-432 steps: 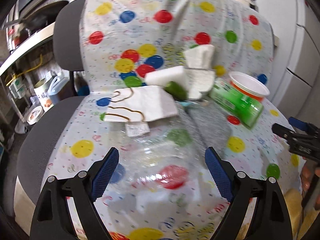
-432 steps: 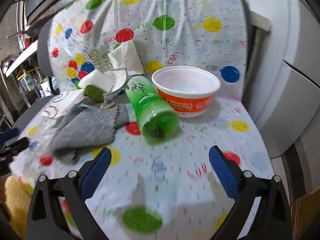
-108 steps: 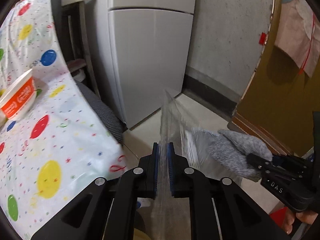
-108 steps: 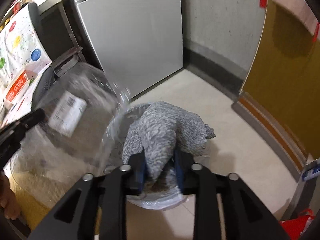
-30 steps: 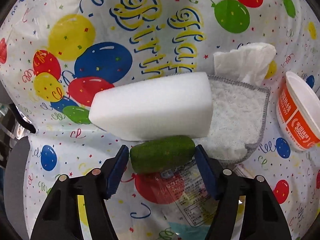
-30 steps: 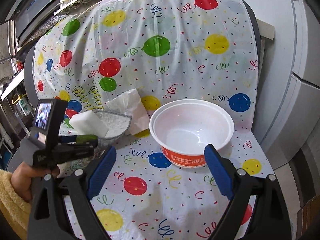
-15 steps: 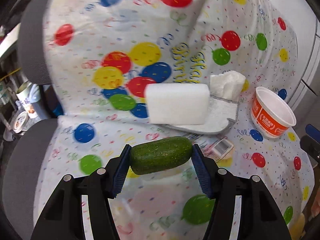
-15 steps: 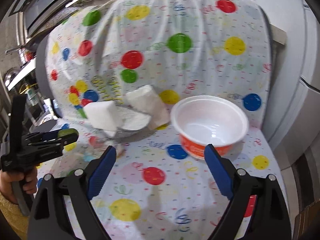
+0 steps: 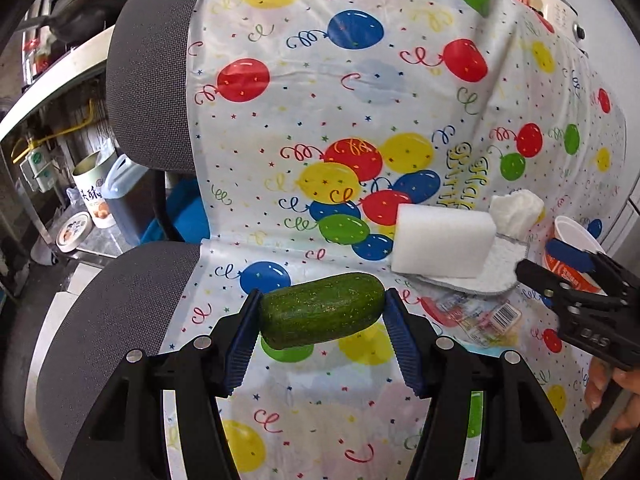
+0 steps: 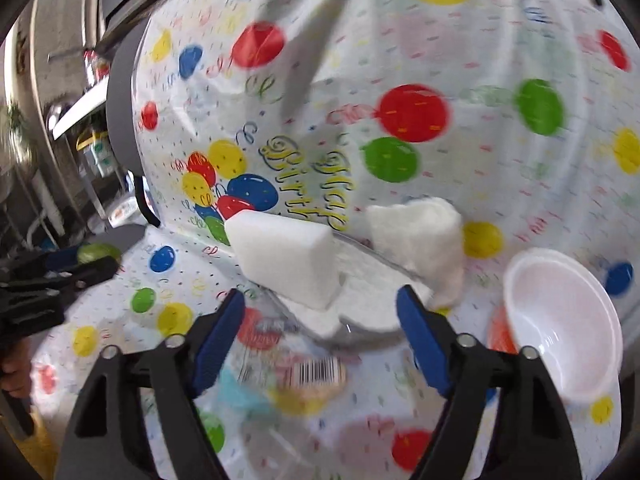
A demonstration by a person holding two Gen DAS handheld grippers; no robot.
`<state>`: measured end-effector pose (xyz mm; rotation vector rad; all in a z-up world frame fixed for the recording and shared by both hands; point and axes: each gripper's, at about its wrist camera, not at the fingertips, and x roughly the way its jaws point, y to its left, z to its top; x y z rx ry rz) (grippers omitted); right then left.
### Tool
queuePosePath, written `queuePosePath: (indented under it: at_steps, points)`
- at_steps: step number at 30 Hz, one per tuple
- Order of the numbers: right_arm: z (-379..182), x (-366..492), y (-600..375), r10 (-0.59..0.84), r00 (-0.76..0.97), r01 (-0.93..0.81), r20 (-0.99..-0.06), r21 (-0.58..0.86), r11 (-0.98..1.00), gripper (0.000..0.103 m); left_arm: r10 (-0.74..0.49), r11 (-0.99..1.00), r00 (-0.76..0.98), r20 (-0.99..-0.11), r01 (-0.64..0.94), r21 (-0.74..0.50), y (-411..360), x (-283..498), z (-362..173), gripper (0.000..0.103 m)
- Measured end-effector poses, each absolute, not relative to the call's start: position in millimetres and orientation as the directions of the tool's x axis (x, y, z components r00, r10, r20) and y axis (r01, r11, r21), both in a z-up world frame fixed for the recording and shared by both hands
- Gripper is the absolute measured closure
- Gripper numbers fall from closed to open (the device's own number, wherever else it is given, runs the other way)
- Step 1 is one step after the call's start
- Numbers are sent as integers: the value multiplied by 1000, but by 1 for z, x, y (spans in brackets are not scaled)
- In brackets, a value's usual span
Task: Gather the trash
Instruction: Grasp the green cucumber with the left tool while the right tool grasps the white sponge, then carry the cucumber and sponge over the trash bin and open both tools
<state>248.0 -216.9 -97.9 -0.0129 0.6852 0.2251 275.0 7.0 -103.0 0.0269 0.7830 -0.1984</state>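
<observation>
Green cucumber point(image 9: 322, 316) is clamped end to end in the left gripper point(image 9: 320, 332), lifted above the balloon-print cover point(image 9: 320, 92). Further right, a white sponge point(image 10: 282, 258), crumpled tissue point(image 10: 420, 240) and paper bowl point(image 10: 560, 320) are seen beyond the wide-open, empty right gripper point(image 10: 320, 324).

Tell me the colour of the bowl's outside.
Orange with white print, white rim: bowl, clearest in the left wrist view.

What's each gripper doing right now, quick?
Left gripper: shut on the dark green speckled cucumber piece, lifted off the seat.
Right gripper: open, holding nothing.
</observation>
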Motion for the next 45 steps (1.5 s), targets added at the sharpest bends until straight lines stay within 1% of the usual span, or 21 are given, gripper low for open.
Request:
queuePosePath:
  at_steps: [1,4,6,7,10,12,13,14,15,17,21,23,25,27,31,37,41,45]
  points:
    - [-101,257,-212,207,746,-229,-633,48,972,38,-166,981,691,-704,186,-48,8,277,-104,42]
    - [-104,277,-205,213,739,-261,-639,20,965,38,-175,980,683,-709,187,-62,11,284,-109,42]
    - [-107,289,-202,199,734,-265,-649,-4,964,32,-183,980,679,-711,187,-73,11,288,-113,42]
    - [-108,295,-202,203,729,-271,-654,-4,963,26,-187,979,677,-712,188,-78,12,289,-114,42]
    - [-115,304,-201,208,723,-277,-659,-1,961,25,-194,978,669,-718,191,-86,10,293,-119,42]
    - [-120,308,-196,201,722,-289,-661,-24,957,26,-192,978,666,-721,191,-84,9,293,-121,42]
    - [-122,308,-193,194,724,-294,-662,-43,955,33,-192,978,664,-723,190,-85,9,293,-122,42]
    - [-123,307,-190,186,724,-303,-665,-64,951,43,-191,978,663,-724,189,-85,9,292,-122,42]
    - [-122,304,-186,186,721,-319,-668,-82,944,49,-187,979,663,-724,187,-82,10,291,-121,42]
    - [-118,294,-183,186,724,-337,-664,-106,935,54,-181,980,665,-724,182,-77,12,287,-120,42]
    - [-97,265,-183,211,742,-357,-636,-108,928,60,-175,982,675,-716,172,-77,14,276,-109,42]
    - [-80,241,-189,202,776,-322,-598,-99,942,64,-182,981,686,-705,174,-84,13,266,-101,42]
    - [-64,218,-196,177,801,-275,-572,-88,957,65,-193,979,697,-690,181,-91,11,254,-93,42]
    - [-52,197,-207,148,807,-223,-572,-63,973,65,-215,975,704,-677,198,-104,4,237,-85,42]
    - [-42,156,-237,112,792,-124,-600,20,992,65,-277,957,705,-652,261,-125,-16,204,-74,42]
    - [-51,90,-292,45,789,33,-612,116,993,65,-422,897,667,-614,403,-180,-59,152,-72,42]
    - [-69,53,-318,-10,786,120,-618,137,983,65,-457,872,646,-611,461,-165,-87,129,-80,42]
    - [-88,30,-340,-32,765,190,-644,178,965,65,-457,854,607,-650,504,-130,-116,113,-95,42]
